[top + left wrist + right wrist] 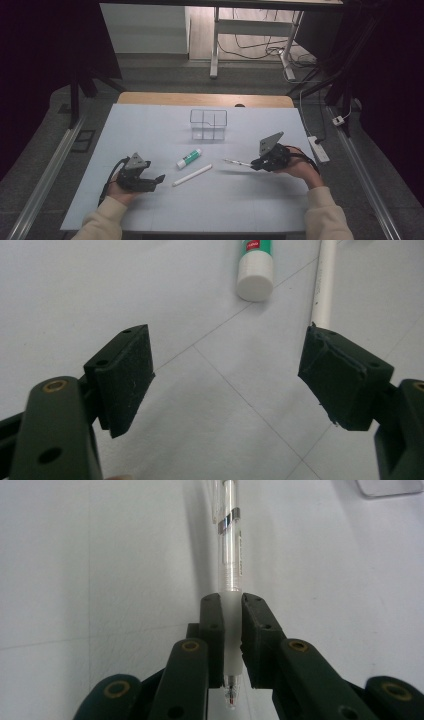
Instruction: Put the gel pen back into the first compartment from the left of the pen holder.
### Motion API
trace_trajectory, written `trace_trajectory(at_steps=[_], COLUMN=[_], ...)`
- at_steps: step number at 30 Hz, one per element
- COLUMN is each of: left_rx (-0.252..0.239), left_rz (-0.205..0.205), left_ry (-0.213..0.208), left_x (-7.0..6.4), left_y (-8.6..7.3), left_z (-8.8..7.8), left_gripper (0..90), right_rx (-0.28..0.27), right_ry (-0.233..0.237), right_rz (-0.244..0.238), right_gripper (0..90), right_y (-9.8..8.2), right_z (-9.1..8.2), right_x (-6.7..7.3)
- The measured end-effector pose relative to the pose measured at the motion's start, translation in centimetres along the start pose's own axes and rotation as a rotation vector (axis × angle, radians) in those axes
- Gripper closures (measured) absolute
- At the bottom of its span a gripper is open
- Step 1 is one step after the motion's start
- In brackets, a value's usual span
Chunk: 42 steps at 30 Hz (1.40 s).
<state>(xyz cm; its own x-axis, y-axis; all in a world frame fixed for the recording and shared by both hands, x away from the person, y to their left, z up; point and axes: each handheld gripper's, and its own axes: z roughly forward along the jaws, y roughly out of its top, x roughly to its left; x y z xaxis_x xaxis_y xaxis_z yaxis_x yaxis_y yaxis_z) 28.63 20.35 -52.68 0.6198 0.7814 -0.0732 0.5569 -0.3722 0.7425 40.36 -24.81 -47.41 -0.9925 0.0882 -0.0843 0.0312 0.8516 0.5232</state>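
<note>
No legible text, brand or number anywhere. Glue stick [255,262]: green label w/ small red patch carrying white marks, too small and cut off at frame top to read; same stick in high view [188,158] shows green band, no readable chars. Clear pen [231,555]: faint dark print along barrel, blurred, unreadable. No signs or numbers on table sheet [150,125].
</note>
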Motion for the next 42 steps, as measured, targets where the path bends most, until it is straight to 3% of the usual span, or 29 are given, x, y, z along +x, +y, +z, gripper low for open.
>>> trace_trajectory(at_steps=[10,17,25,30,42], left_rx=[0.0,0.0,-0.006,-0.01,-0.016], left_rz=[0.002,0.002,0.005,0.006,0.011], left_ry=[0.003,0.005,0.008,0.009,0.013], left_x=[0.0,0.0,0.0,0.0,-0.1], left_y=[0.0,0.0,0.0,0.0,0.1], left_z=[0.0,0.0,-0.1,-0.1,-0.2], left_gripper=[22.2,22.2,22.2,22.4,22.5], right_rx=[-0.039,-0.124,-0.111,-0.111,-0.121], right_ry=[-0.04,-0.022,-0.042,-0.065,-0.079], right_rz=[0.028,0.064,0.085,0.124,0.136], right_gripper=[79.6,79.5,79.6,79.5,79.5], right_y=[0.6,1.2,2.0,2.7,3.6], right_z=[-0.1,-0.5,0.0,0.2,0.4], right_x=[0.2,0.3,0.5,0.6,1.0])
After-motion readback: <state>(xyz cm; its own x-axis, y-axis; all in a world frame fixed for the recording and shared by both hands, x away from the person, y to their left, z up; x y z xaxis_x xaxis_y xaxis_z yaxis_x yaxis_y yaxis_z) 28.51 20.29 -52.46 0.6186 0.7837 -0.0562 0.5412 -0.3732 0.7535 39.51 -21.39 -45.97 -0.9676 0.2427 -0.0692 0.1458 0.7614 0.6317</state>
